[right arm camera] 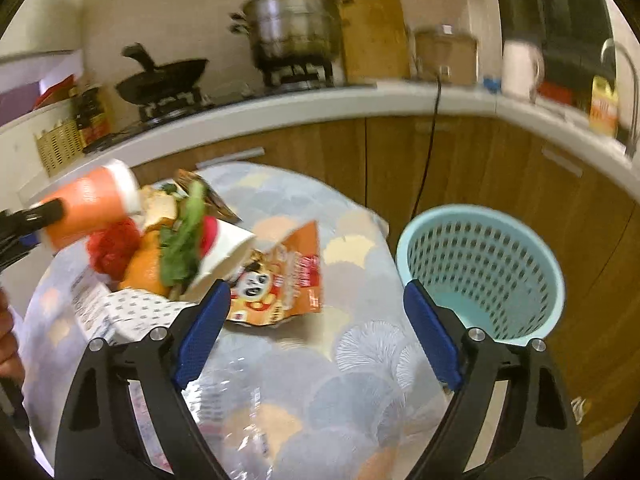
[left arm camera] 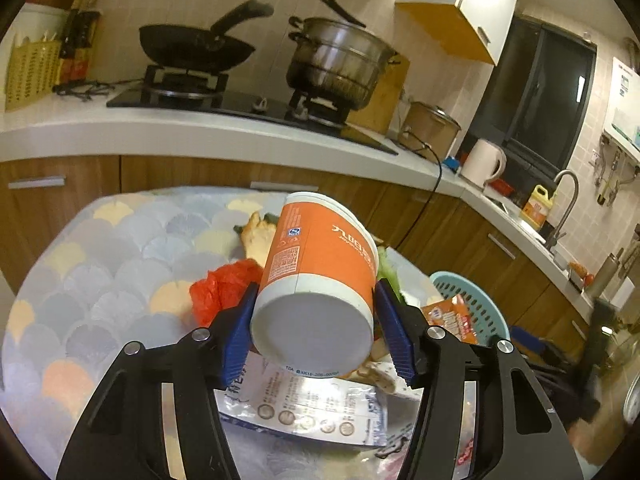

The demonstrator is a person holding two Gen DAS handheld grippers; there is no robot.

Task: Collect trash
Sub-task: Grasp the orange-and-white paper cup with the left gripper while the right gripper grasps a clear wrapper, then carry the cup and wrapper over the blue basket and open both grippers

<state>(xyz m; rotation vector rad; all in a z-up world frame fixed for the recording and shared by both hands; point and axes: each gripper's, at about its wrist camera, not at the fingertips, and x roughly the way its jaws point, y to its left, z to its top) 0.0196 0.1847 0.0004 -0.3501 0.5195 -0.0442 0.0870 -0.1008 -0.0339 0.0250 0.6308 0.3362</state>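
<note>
— Left gripper (left arm camera: 316, 312) first, please: what is its state?

— It grasps the orange paper cup (left arm camera: 320, 272). Both blue pads (left arm camera: 236, 336) press on the sides of the cup near its white bottom, and the cup is lifted off the table, tilted, with the bottom toward the camera.

— And the right gripper (right arm camera: 316, 332)?

— It is released. Its jaws stand wide apart and nothing is between them, only the tablecloth below.

— Now the scene, from large to small.

— At the back runs the white kitchen counter (left arm camera: 200, 132) with wooden cabinets under it. On the stove stand a black wok (left arm camera: 192, 48) and a steel pot (left arm camera: 340, 60). In front is the round table with a scale-pattern cloth (right arm camera: 360, 360). Just beside the table, on its right in the right wrist view, stands the light blue perforated basket (right arm camera: 480, 272).

— Where is the trash?

— It lies in a heap on the far left part of the table in that view. I see a printed foil wrapper (left arm camera: 304, 412) under the lifted cup, an orange snack bag (right arm camera: 280, 288), a crushed white cup (right arm camera: 224, 256), green leaves (right arm camera: 184, 236) and a red plastic bag (left arm camera: 220, 288). The right wrist picture is blurred, so the smaller pieces I cannot name.
</note>
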